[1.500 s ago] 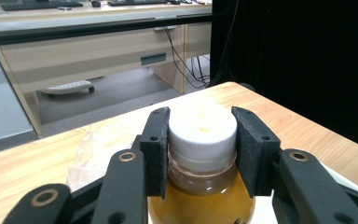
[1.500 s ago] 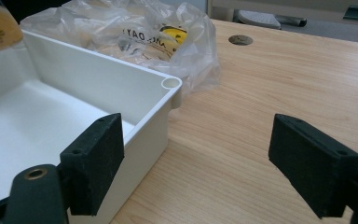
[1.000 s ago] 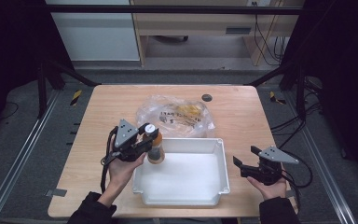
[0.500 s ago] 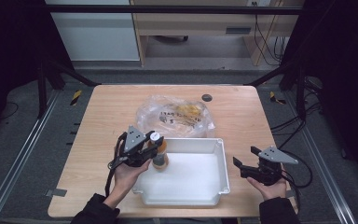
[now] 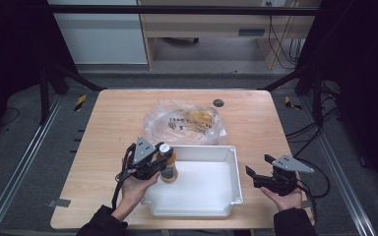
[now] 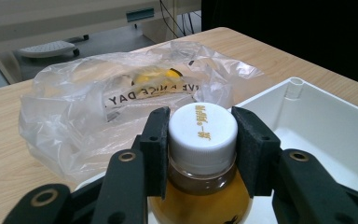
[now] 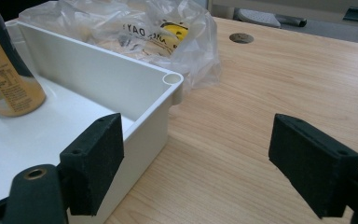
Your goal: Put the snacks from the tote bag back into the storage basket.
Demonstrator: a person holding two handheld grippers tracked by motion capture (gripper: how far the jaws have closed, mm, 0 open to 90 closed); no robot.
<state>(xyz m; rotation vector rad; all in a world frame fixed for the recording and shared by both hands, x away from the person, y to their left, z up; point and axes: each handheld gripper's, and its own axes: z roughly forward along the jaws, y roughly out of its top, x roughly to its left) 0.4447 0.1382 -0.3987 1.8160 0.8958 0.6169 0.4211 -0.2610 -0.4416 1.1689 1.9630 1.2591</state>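
Note:
A small bottle of amber drink (image 5: pixel 168 165) with a white cap (image 6: pixel 203 129) stands upright inside the white tub (image 5: pixel 229 155), at its left side. My left gripper (image 5: pixel 163 156) is shut on the bottle's cap and neck, one black pad on either side (image 6: pixel 203 144). The bottle's label and base (image 7: pixel 4 70) rest on the tub floor in the right gripper view. My right gripper (image 5: pixel 256 176) is held open above the table just right of the tub, with the tub's corner (image 7: pixel 172 79) beside its left pad and nothing between the jaws.
A crumpled clear plastic bag (image 5: pixel 187 123) with yellow items and printed text lies just behind the tub. A small dark round hole (image 5: pixel 218 103) sits in the tabletop near the far edge. Bare wood lies to the right of the tub (image 7: pixel 261 84).
My left gripper has carried the bottle rightward and down, from over the tub's left rim into the tub, where it now stands. The right gripper has held still.

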